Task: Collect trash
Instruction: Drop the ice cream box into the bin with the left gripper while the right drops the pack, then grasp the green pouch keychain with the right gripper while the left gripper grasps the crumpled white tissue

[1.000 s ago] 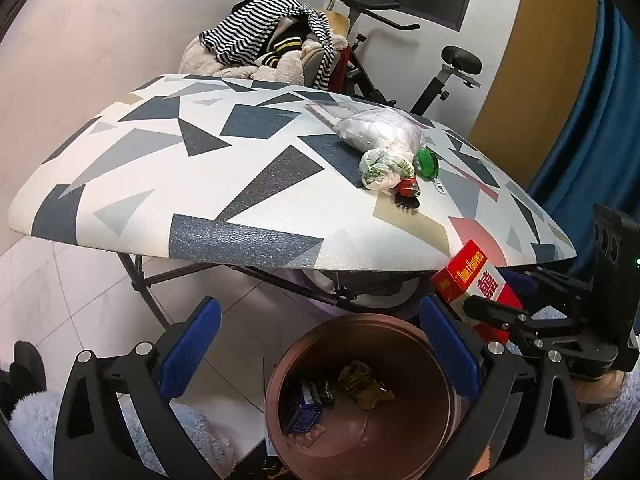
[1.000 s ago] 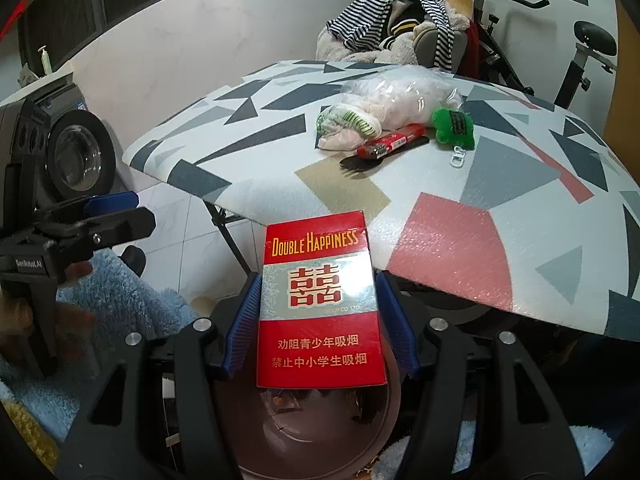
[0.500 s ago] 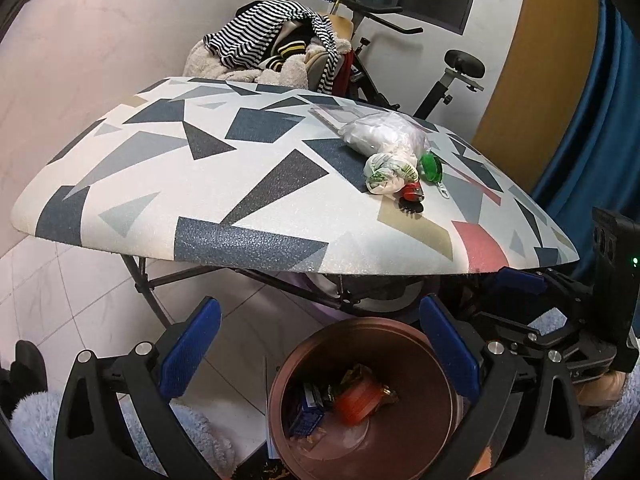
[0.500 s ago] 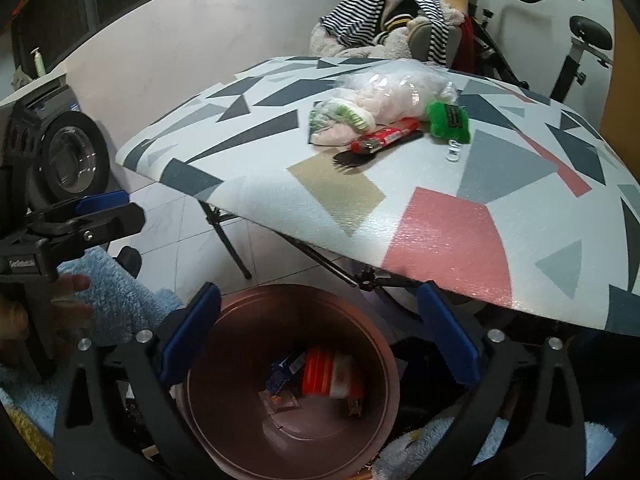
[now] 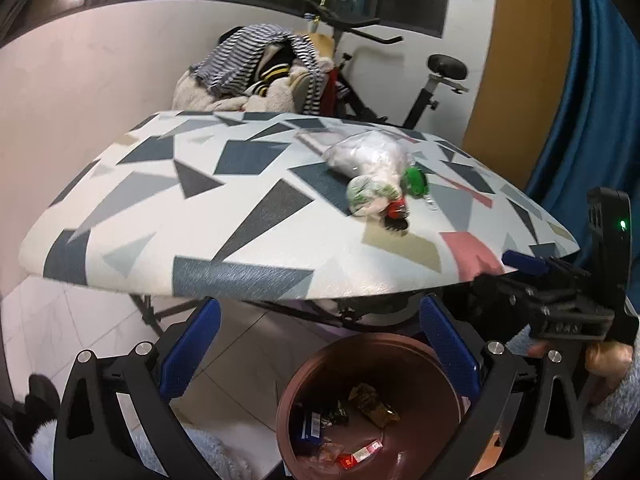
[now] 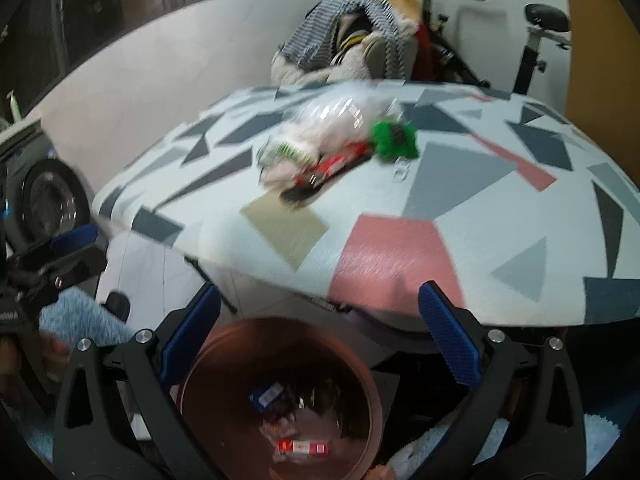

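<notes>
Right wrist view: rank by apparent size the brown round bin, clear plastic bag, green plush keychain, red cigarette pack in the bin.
1. Brown round bin, nearest the camera, so inflated.
2. Clear plastic bag.
3. Green plush keychain and red cigarette pack look about alike; blur and differing distance make ranking them unsure.

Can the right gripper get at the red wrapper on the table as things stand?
Probably yes. The right gripper is open and empty over the bin, and the red wrapper lies exposed on the table, beside the plastic bag, with nothing between.
</notes>
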A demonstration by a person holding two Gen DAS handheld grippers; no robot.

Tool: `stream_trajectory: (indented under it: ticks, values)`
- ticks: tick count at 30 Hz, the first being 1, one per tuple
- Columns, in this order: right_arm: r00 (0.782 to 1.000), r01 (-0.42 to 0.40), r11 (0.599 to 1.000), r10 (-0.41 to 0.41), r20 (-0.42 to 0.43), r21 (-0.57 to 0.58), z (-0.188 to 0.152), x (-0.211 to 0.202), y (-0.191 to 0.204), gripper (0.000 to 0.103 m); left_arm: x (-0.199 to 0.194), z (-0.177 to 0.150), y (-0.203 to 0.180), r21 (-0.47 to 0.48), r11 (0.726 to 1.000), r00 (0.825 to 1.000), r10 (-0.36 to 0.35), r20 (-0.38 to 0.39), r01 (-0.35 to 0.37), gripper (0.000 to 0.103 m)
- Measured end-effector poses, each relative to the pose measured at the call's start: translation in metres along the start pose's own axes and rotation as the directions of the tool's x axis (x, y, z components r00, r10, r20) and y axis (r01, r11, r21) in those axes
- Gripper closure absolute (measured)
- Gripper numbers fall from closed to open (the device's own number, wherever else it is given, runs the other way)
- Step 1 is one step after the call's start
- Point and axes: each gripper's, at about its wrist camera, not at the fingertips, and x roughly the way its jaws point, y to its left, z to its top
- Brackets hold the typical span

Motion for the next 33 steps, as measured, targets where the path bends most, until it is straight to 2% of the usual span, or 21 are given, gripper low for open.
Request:
stream_trajectory:
  ticks: [4, 6, 9, 13, 18, 19, 21, 25, 31, 33]
  values:
    - [0.999, 0.001, 0.999, -0.003, 0.039, 0.039, 0.009, -0.005, -0.013, 0.006, 0.001, 0.010, -0.008, 0.044, 0.999, 1.000, -0.009, -0.003, 0.009, 0.006]
    - [1.000, -0.022, 0.998, 0.022, 0.006, 0.060, 0.017, 0.000, -0.020, 0.006, 0.005, 0.016, -0.009, 0.049, 0.999, 1.000, -0.009, -0.017, 0.010, 0.006]
    - [0.998, 0.061, 0.997, -0.060, -0.037, 0.037, 0.032, 0.007, -0.025, 0.006, 0.014, 0.028, -0.008, 0.036, 0.999, 0.999, -0.010, -0.033, 0.011, 0.006]
    - [0.995, 0.086, 0.996, -0.086, -0.057, -0.008, 0.052, 0.016, -0.036, 0.006, 0.027, 0.045, -0.004, 0.019, 1.000, 0.999, -0.002, -0.043, 0.002, 0.006]
    - [0.995, 0.062, 0.998, -0.062, -0.077, -0.010, 0.083, 0.038, -0.059, 0.007, 0.044, 0.067, 0.003, -0.014, 1.000, 0.999, -0.003, -0.041, 0.002, 0.006]
    - [0.995, 0.057, 0.998, -0.058, -0.083, -0.009, 0.093, 0.047, -0.065, 0.009, 0.047, 0.072, 0.005, -0.027, 1.000, 0.999, -0.009, -0.044, 0.007, 0.006]
    - [0.993, 0.060, 0.998, -0.061, -0.099, -0.010, 0.101, 0.059, -0.067, 0.022, 0.055, 0.082, 0.010, -0.059, 0.998, 0.998, -0.025, -0.054, 0.022, 0.006]
    - [0.987, 0.063, 0.998, -0.059, -0.146, 0.019, 0.121, 0.094, -0.078, 0.028, 0.069, 0.095, 0.014, -0.099, 0.994, 0.996, -0.055, -0.067, 0.048, 0.006]
    - [0.980, 0.061, 0.997, -0.052, -0.195, 0.039, 0.130, 0.122, -0.081, 0.035, 0.089, 0.106, 0.013, -0.118, 0.991, 0.993, -0.079, -0.088, 0.069, 0.006]
    - [0.979, 0.060, 0.998, -0.055, -0.197, 0.016, 0.130, 0.126, -0.079, 0.046, 0.095, 0.108, 0.011, -0.113, 0.991, 0.991, -0.088, -0.097, 0.077, 0.009]
